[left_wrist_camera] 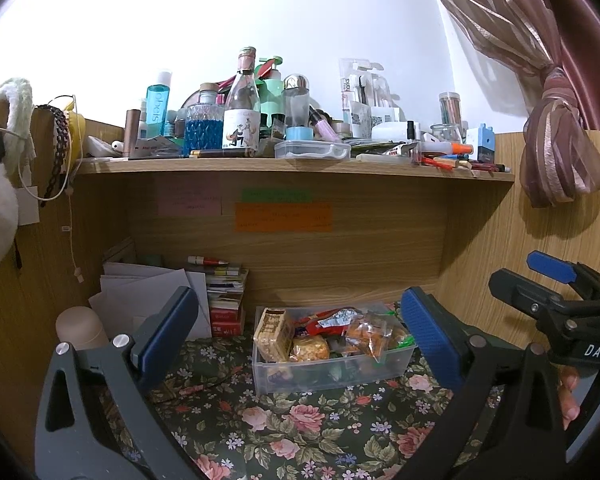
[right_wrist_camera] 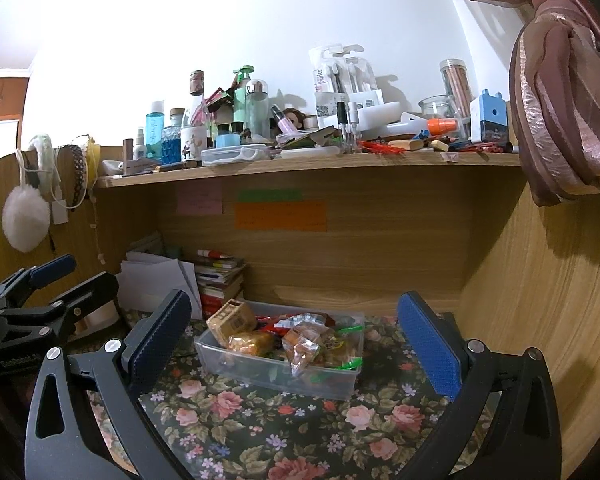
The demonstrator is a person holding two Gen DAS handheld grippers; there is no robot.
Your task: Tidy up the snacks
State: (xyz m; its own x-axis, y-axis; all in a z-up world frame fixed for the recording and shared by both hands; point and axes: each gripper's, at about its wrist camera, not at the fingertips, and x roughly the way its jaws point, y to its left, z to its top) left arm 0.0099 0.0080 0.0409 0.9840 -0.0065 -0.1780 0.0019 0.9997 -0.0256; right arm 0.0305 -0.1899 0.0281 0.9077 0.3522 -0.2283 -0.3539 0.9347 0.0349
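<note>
A clear plastic bin (left_wrist_camera: 260, 376) sits on the floral cloth near the desk's back wall. It holds several snack packets: a tan box-like pack (left_wrist_camera: 272, 332), a golden pastry (left_wrist_camera: 310, 348), a red wrapper (left_wrist_camera: 332, 318) and a clear bag of orange snacks (left_wrist_camera: 370, 336). The bin also shows in the right wrist view (right_wrist_camera: 340, 384) with the same snacks (right_wrist_camera: 304, 344). My left gripper (left_wrist_camera: 296, 338) is open and empty, in front of the bin. My right gripper (right_wrist_camera: 296, 342) is open and empty, also short of the bin; it shows in the left wrist view (left_wrist_camera: 532, 284) at the right.
A stack of books (left_wrist_camera: 226, 296) and white papers (left_wrist_camera: 152, 292) stand left of the bin, with a beige cylinder (left_wrist_camera: 80, 328) nearer. A crowded shelf (left_wrist_camera: 292, 166) of bottles hangs above. Wooden side panels close both sides. A tied curtain (left_wrist_camera: 556, 152) hangs at the right.
</note>
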